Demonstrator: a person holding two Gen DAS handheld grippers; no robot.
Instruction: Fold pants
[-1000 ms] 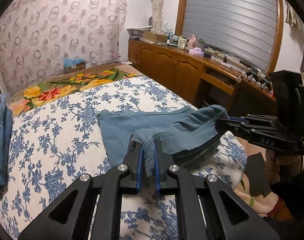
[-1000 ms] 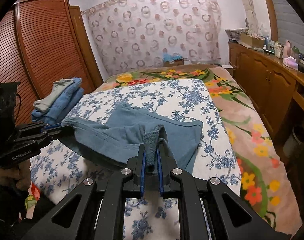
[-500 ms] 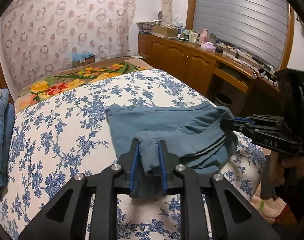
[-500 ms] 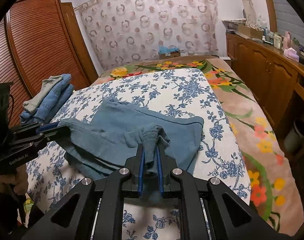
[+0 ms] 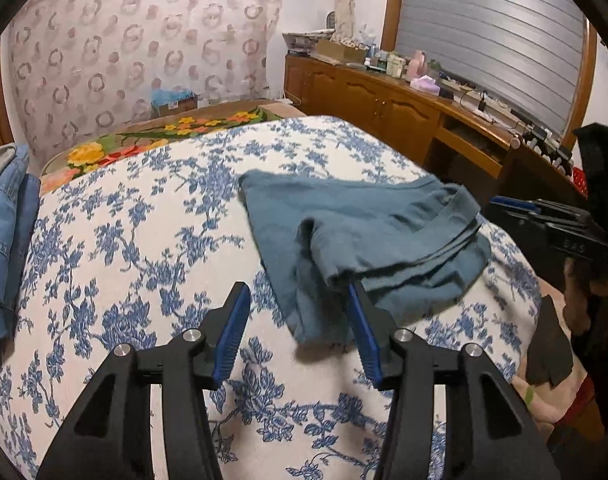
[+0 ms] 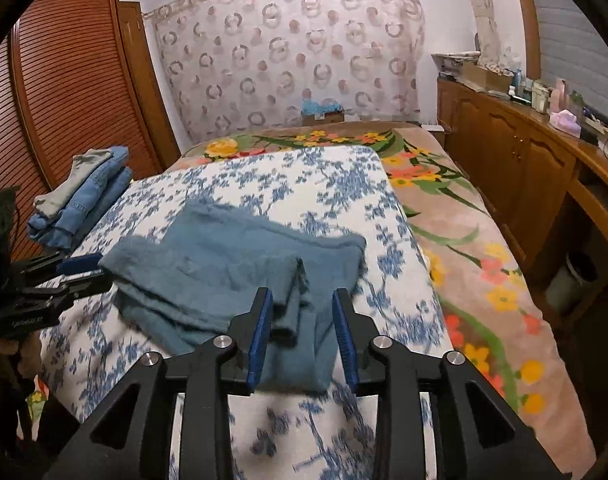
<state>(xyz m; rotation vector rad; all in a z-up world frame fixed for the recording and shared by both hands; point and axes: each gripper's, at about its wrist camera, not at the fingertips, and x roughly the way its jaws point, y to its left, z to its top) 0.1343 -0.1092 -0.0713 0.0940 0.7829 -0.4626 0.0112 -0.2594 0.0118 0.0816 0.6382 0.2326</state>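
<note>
The teal pants [image 5: 364, 232] lie folded over on the blue-flowered bed cover [image 5: 144, 240]. My left gripper [image 5: 296, 292] is low over the pants' near edge and its jaws are opening. A fold of cloth hangs against the right finger [image 5: 364, 328], unpinched. My right gripper [image 6: 301, 298] is opening too, with the other end of the pants [image 6: 232, 264] lying loose between its blue pads. Each gripper appears in the other's view, the right gripper [image 5: 500, 208] at the pants' right end and the left gripper [image 6: 92, 272] at the left.
A stack of folded jeans [image 6: 84, 196] sits at the bed's left side beside a brown louvred wardrobe [image 6: 64, 100]. A flowered blanket [image 6: 484, 260] covers the bed's right side. Wooden cabinets [image 5: 384, 108] with clutter on top line the right wall. A hand [image 5: 576, 292] holds the right gripper.
Both grippers have sunk toward the bed with the pants' edge. Their jaws, shut on bunched cloth a second ago, have spread apart, and the cloth has dropped flat.
</note>
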